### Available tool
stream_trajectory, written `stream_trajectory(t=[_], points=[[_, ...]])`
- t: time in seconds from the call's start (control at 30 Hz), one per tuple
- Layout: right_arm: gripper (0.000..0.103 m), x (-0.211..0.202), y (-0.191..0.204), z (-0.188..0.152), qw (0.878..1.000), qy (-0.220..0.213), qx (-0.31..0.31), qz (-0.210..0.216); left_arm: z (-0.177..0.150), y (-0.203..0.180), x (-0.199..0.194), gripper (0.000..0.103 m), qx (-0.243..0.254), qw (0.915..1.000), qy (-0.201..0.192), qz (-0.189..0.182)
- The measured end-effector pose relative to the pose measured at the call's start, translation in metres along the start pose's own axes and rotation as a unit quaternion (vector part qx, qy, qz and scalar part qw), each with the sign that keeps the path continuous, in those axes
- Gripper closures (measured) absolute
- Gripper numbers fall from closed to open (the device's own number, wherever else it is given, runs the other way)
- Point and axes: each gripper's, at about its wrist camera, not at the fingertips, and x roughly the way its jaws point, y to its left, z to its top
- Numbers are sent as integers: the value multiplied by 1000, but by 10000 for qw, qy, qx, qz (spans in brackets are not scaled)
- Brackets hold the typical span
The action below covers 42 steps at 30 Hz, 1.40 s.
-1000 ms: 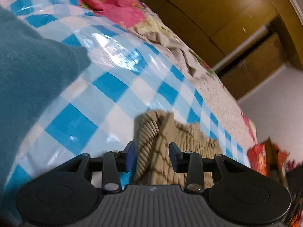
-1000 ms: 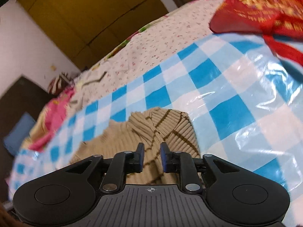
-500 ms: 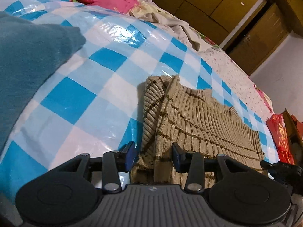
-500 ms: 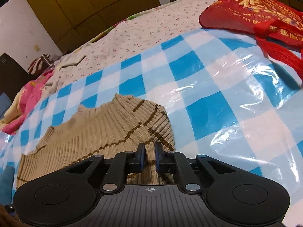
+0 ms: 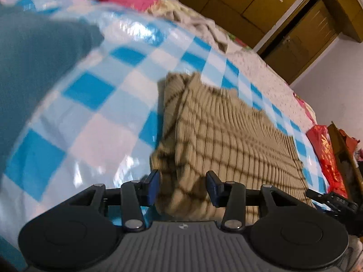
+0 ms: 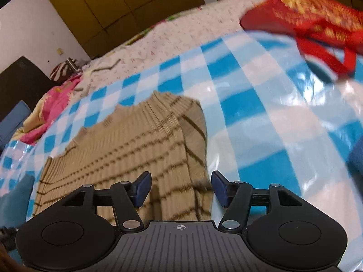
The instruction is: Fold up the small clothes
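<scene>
The striped sweater lies under the wide-apart right hand-held gripper.

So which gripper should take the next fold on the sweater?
Probably the left gripper: its open jaws straddle the striped beige sweater's near corner. The right gripper has just been opening, with the sweater's edge loose between its jaws.

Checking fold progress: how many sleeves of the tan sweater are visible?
2. One sleeve lies folded along the tan sweater edge in the left wrist view; the other sleeve lies folded along the opposite edge in the right wrist view.
</scene>
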Motion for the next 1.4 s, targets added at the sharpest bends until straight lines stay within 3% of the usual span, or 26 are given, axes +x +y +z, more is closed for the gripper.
stream_trajectory(t=[0.17,0.33,0.47,0.5,0.53,0.57,0.6,0.63,0.73,1.17,1.4], points=[[39,14,-13,-8,9988,225,305,313,-3,1,5,45,5,10000,47,-80],[39,8,-14,-12,9958,493,354,690,-6,0,0,42,115,9994,129,-307],[41,5,-13,-24,9949,569,229,804,-6,-1,10,43,68,9995,222,-227],[43,7,-13,-24,9951,569,291,757,-4,-3,11,47,93,9995,247,-196],[53,9,-12,-24,9951,582,338,719,-4,-6,11,61,185,9994,280,-116],[67,9,-11,-22,9953,608,343,674,-4,-8,10,68,317,9989,345,17],[73,9,-10,-22,9946,675,369,690,-5,-8,9,73,378,9984,405,62],[79,8,-11,-22,9933,743,440,773,-6,-6,7,75,349,9984,448,36],[83,0,-11,-28,9934,821,310,744,-12,4,0,78,167,9983,559,-36],[84,-79,-21,-94,9870,1421,453,604,-71,6,-61,75,383,9938,1036,111],[78,-103,-6,-98,9930,1132,106,324,-78,-1,-86,74,408,9962,718,276]])
